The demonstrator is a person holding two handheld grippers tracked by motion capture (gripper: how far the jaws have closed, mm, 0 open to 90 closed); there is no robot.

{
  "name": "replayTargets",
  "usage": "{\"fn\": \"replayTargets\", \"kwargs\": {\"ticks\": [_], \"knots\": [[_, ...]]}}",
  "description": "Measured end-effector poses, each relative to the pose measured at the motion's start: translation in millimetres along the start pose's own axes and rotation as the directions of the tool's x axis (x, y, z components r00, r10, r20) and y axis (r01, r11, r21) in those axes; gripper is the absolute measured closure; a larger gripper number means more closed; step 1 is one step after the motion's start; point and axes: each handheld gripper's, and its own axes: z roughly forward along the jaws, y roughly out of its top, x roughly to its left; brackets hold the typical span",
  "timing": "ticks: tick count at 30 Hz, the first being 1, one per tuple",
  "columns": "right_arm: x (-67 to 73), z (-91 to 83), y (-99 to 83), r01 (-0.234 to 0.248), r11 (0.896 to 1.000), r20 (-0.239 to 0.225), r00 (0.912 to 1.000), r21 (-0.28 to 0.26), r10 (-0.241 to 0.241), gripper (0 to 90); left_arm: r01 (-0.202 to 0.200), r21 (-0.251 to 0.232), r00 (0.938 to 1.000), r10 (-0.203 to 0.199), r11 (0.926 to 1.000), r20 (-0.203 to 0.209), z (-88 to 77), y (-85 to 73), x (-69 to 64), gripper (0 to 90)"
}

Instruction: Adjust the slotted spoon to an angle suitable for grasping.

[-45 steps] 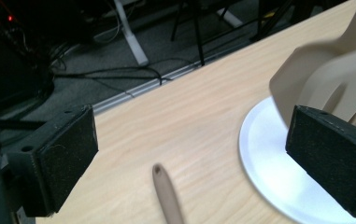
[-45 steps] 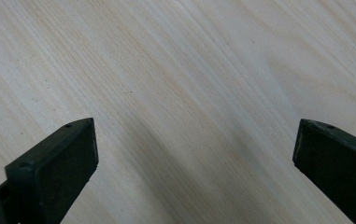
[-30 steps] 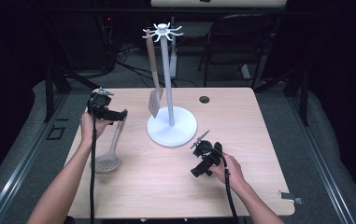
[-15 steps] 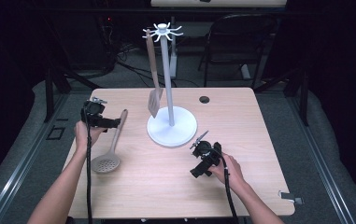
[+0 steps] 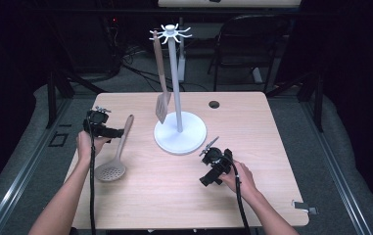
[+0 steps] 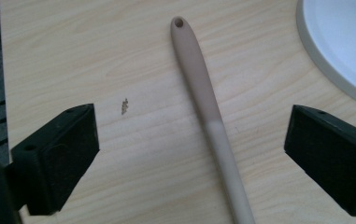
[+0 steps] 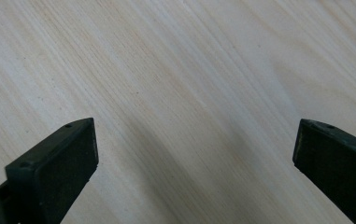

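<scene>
The slotted spoon (image 5: 115, 156) lies flat on the table (image 5: 282, 147) left of the rack (image 5: 179, 132), unhung, the left gripper (image 6: 189, 140) poised wide open and empty over its handle, one spatula (image 5: 160, 83) already hanging.

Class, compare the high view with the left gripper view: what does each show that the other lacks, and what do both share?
High view alone: the slotted spoon's perforated head, the spatula hanging on the white stand, and the right gripper. Left gripper view alone: the hanging hole at the handle's end and the left gripper's open fingers. Shared: spoon handle, stand base, wooden table.
</scene>
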Motion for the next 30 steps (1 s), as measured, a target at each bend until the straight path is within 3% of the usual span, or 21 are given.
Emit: {"fn": "replayTargets", "kwargs": {"ticks": [4, 7, 11, 17, 20, 23, 30], "knots": [[0.2, 1.2, 0.7, 0.003, 1.0, 0.002, 1.0, 0.007, -0.003, 0.0, 0.019, 0.051, 0.9993, -0.02, 0.9985, 0.031, 12.1, -3.3, -3.1, 15.4], [0.8, 2.9, 0.8, 0.002, 1.0, 0.0, 1.0, 0.02, -0.002, 0.1, -0.028, 0.101, 0.9991, 0.025, 0.9945, 0.033, 23.1, -6.9, -10.3, 24.2], [0.9, 3.7, -0.2, 0.007, 1.0, -0.002, 1.0, 0.031, -0.007, 0.1, -0.06, 0.161, 0.9971, 0.052, 0.9851, 0.055, 35.1, -10.6, -19.0, 38.6], [1.4, 4.4, -0.1, 0.003, 1.0, -0.002, 1.0, 0.028, -0.003, 0.2, -0.031, 0.195, 0.9976, 0.018, 0.9803, 0.067, 42.4, -12.4, -19.6, 57.5], [2.6, 5.2, -0.2, -0.002, 1.0, -0.004, 1.0, 0.021, 0.002, 0.2, -0.004, 0.21, 0.9982, -0.009, 0.9777, 0.059, 45.1, -13.6, -18.4, 62.2], [2.7, 3.9, 0.6, 0.016, 0.999, 0.005, 0.9999, 0.039, -0.016, 0.2, 0.011, 0.207, 0.9965, -0.028, 0.9783, 0.079, 45.0, -14.4, -16.0, 66.2], [3.6, 4.4, 0.6, 0.02, 0.999, 0.006, 0.9998, 0.043, -0.02, 0.3, -0.005, 0.222, 0.9945, -0.018, 0.975, 0.104, 42.8, -15.2, -14.9, 70.2]]}}
